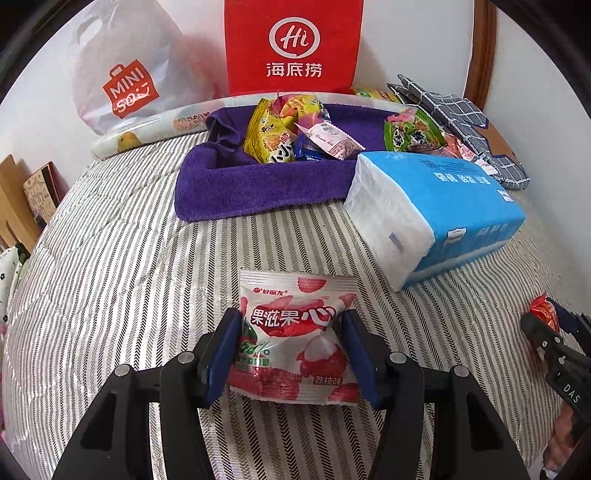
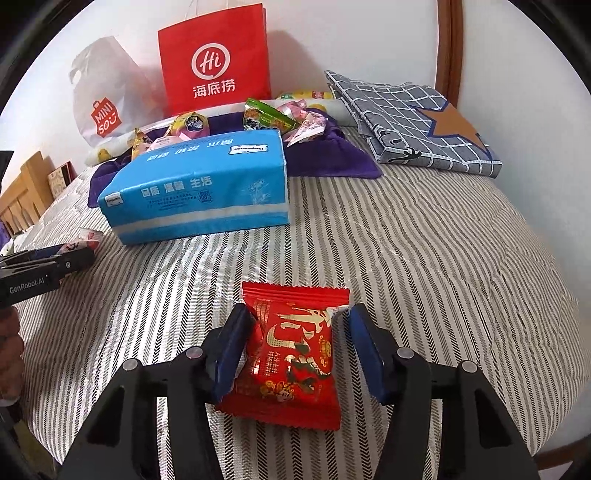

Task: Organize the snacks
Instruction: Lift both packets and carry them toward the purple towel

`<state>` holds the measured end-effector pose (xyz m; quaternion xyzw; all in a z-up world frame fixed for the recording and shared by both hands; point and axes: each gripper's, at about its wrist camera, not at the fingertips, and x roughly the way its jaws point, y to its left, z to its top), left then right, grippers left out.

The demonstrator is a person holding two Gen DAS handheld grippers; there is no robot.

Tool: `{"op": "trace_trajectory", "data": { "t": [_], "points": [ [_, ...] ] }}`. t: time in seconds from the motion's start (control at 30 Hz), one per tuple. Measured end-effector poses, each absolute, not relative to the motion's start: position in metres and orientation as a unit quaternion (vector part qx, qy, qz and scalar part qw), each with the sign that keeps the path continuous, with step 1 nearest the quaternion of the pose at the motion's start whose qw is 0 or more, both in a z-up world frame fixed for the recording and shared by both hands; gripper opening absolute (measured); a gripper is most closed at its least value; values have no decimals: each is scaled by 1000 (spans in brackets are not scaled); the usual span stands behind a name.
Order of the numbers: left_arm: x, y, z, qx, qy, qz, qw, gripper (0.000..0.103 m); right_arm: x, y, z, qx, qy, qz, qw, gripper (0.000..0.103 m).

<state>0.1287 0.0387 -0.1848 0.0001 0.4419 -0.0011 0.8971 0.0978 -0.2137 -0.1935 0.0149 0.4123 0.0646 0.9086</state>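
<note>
I see a striped bed (image 2: 406,229) against a white wall (image 2: 332,33); a red Haidilao "Hi" bag (image 2: 214,62) and a Miniso bag (image 2: 103,110) stand at its far edge. My left tool (image 1: 291,332) pinches a pink lychee snack packet (image 1: 295,343), my right tool (image 2: 297,332) a red snack packet (image 2: 291,354), both near the bed's front edge

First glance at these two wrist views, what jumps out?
Each gripper has a snack between its jaws: the left gripper grips a pink lychee gummy packet, the right gripper a red foil packet. Behind them on the striped bedspread lies a blue tissue pack, then a purple towel heaped with snacks below a red Haidilao bag.
</note>
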Motion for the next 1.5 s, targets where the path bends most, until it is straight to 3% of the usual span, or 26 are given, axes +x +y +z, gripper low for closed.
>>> {"op": "trace_trajectory", "data": {
  "t": [0.6,1.5],
  "points": [
    [125,44,-171,-22,453,-17,891,51,100,-222,-186,37,419,54,906,51],
    [136,6,-84,-36,433,-77,898,51,129,-221,-82,29,350,71,934,50]
  ]
}}
